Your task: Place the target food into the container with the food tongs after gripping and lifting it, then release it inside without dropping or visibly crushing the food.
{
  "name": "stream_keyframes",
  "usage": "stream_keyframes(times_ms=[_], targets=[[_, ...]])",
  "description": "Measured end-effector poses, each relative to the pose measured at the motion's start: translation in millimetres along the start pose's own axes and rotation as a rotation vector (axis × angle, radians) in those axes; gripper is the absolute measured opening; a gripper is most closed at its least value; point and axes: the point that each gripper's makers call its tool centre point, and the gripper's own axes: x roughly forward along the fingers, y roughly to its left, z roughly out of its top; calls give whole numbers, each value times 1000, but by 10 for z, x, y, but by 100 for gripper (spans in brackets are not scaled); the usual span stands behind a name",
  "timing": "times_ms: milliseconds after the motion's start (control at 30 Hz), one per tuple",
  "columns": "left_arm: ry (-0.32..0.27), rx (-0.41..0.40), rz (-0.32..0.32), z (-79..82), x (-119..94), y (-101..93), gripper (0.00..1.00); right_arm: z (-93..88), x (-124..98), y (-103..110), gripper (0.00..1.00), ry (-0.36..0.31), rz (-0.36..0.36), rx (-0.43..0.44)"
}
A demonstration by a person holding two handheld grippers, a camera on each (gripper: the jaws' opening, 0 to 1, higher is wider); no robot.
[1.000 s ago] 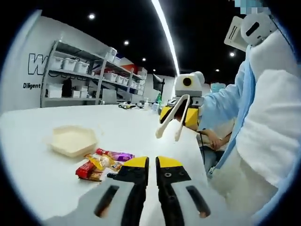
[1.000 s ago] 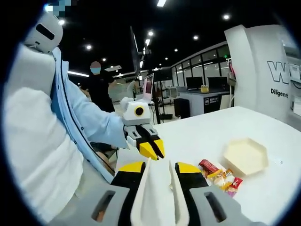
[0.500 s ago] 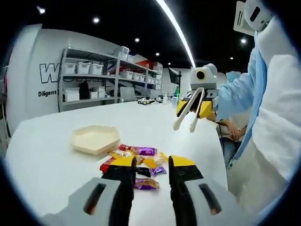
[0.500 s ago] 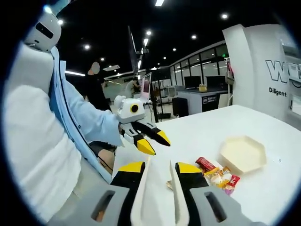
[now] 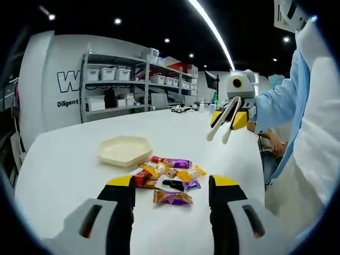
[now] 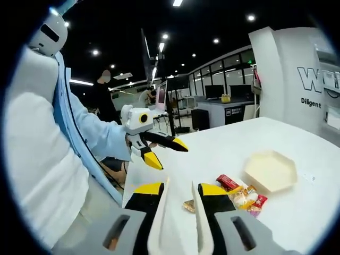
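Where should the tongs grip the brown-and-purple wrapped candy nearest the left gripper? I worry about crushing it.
Take the brown-and-purple wrapped candy across its narrow middle, coming from above: it lies flat, apart from the pile, so the white food tongs can straddle it.

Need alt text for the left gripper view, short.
The left gripper hangs open above a pile of wrapped snacks on a white table, an empty cream tray just beyond. At right, the right gripper holds white tongs over the table.

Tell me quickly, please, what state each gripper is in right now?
Left gripper: open, jaws spread wide, holding nothing.
Right gripper: shut on the food tongs, whose arms are apart and empty.
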Motion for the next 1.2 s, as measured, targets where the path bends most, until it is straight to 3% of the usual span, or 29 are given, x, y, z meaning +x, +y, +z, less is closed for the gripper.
stream_keyframes(times_ms=[267, 367, 467, 533, 1033, 1133, 1200], targets=[[-2, -8, 25, 19, -26, -10, 65, -11, -35, -34, 21, -3, -16, -1], [-4, -32, 41, 26, -40, -9, 74, -33, -60, -59, 21, 0, -26, 1], [-4, -25, 51, 46, -65, -16, 75, -51, -84, -88, 21, 0, -40, -1], [-8, -58, 59, 58, -70, -23, 86, -64, -102, -111, 21, -1, -53, -1], [5, -13, 69, 110, -137, -174, 75, -251, -234, -276, 21, 2, -115, 19], [8, -21, 82, 108, -176, -179, 75, -357, -287, -400, 21, 12, -169, 28], [14, -19, 91, 95, -206, -186, 74, -460, -336, -559, 21, 29, -247, 30]])
